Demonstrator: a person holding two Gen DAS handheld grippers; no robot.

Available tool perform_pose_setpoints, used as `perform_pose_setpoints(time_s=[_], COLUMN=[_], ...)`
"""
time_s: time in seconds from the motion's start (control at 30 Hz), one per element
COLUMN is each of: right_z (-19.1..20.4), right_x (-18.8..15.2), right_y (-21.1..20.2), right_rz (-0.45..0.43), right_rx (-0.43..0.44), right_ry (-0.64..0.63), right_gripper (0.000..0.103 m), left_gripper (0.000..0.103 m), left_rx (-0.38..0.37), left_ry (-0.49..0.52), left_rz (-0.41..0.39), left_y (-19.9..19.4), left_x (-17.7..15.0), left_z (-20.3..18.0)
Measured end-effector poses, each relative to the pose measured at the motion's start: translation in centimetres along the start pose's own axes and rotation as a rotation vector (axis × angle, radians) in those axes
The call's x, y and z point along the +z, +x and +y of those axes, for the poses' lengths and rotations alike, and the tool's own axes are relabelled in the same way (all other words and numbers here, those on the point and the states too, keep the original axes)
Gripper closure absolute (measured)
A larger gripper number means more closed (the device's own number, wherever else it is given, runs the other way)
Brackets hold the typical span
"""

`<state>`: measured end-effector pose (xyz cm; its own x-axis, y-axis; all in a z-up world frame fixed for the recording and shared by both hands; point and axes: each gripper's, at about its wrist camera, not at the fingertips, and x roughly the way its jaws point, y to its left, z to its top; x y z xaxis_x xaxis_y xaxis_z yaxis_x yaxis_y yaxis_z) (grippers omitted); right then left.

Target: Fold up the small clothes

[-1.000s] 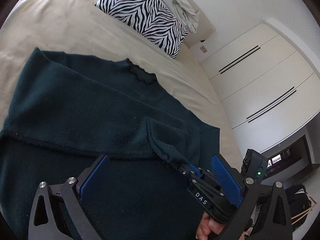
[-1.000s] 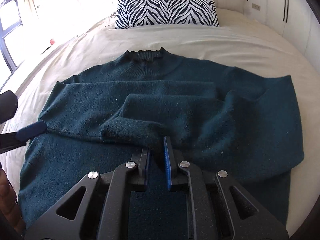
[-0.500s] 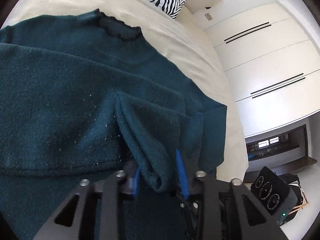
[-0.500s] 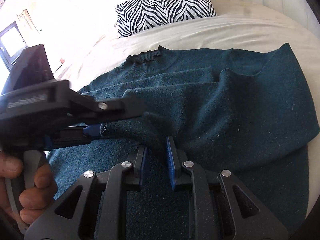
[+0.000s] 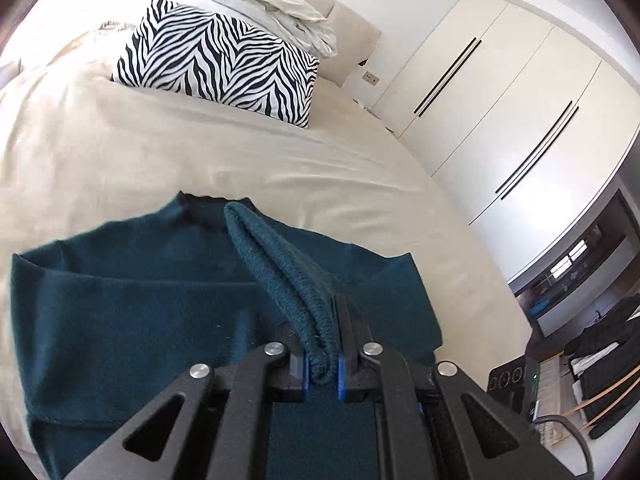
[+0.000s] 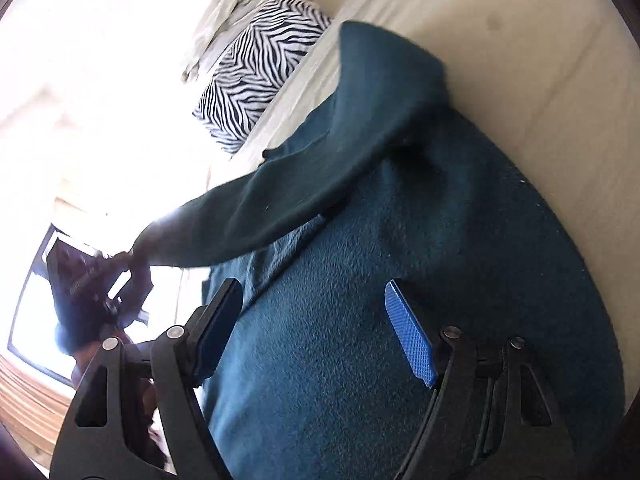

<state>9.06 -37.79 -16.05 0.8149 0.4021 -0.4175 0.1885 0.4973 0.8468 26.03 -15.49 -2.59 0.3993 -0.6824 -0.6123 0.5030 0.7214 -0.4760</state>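
Observation:
A dark teal knit sweater lies flat on the cream bed, neck toward the pillows. My left gripper is shut on the cuff of its sleeve and holds it lifted above the body. In the right wrist view the sleeve stretches up and left to the left gripper, which is blurred against the window. My right gripper is open and empty, just above the sweater body.
A zebra-print pillow and crumpled white bedding lie at the head of the bed. White wardrobe doors stand to the right. Dark clutter sits off the bed's right edge.
My left gripper closed on the sleeve cuff and lifted it up and across the sweater. My right gripper let go of the cuff, opened and tilted away.

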Motion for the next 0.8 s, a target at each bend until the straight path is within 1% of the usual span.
perform_pose_setpoints(time_s=[0.13, 0.2, 0.27, 0.37, 0.43, 0.5, 0.63, 0.67, 0.73, 0.8], right_z=[-1.9, -2.4, -2.8, -3.3, -3.6, -3.9, -4.1, -4.0, -3.9, -4.9], right_x=[1.5, 2.2, 3.0, 4.2, 5.2, 6.2, 7.7, 8.2, 8.9, 9.4], right_y=[-0.3, 0.1, 0.5, 1.6, 1.8, 2.5, 3.8, 3.6, 2.1, 1.0], right_rz=[-0.039, -0.043, -0.054, -0.064, -0.078, -0.098, -0.105, -0.122, -0.193, -0.241], right_rx=[0.092, 0.119, 0.14, 0.151, 0.191, 0.2, 0.207, 0.209, 0.208, 0.246], right_ry=[0.168, 0.233, 0.279, 0.34, 0.385, 0.418, 0.461, 0.452, 0.435, 0.473], right_gripper=[0.03, 0.03, 0.03, 0.03, 0.03, 0.03, 0.029, 0.029, 0.029, 0.029], left_gripper=[0.093, 0.093, 0.093, 0.093, 0.093, 0.093, 0.093, 0.093, 0.093, 0.093], left_rx=[0.057, 0.073, 0.082, 0.097, 0.093, 0.09, 0.123, 0.131, 0.123, 0.119], left_ry=[-0.051, -0.076, -0.092, -0.089, -0.091, -0.084, -0.068, -0.074, -0.091, -0.091], left_rz=[0.001, -0.001, -0.01, -0.029, -0.045, -0.05, -0.04, -0.042, -0.043, -0.039], left_y=[0.7, 0.7, 0.7, 0.6, 0.7, 0.7, 1.4, 1.5, 1.5, 1.8], left_x=[-0.4, -1.0, -1.7, -2.3, -2.1, -2.2, -2.4, -2.4, -2.6, -2.7], left_z=[3.9, 5.7, 6.9, 7.9, 8.5, 8.6, 8.7, 8.9, 9.3, 9.5])
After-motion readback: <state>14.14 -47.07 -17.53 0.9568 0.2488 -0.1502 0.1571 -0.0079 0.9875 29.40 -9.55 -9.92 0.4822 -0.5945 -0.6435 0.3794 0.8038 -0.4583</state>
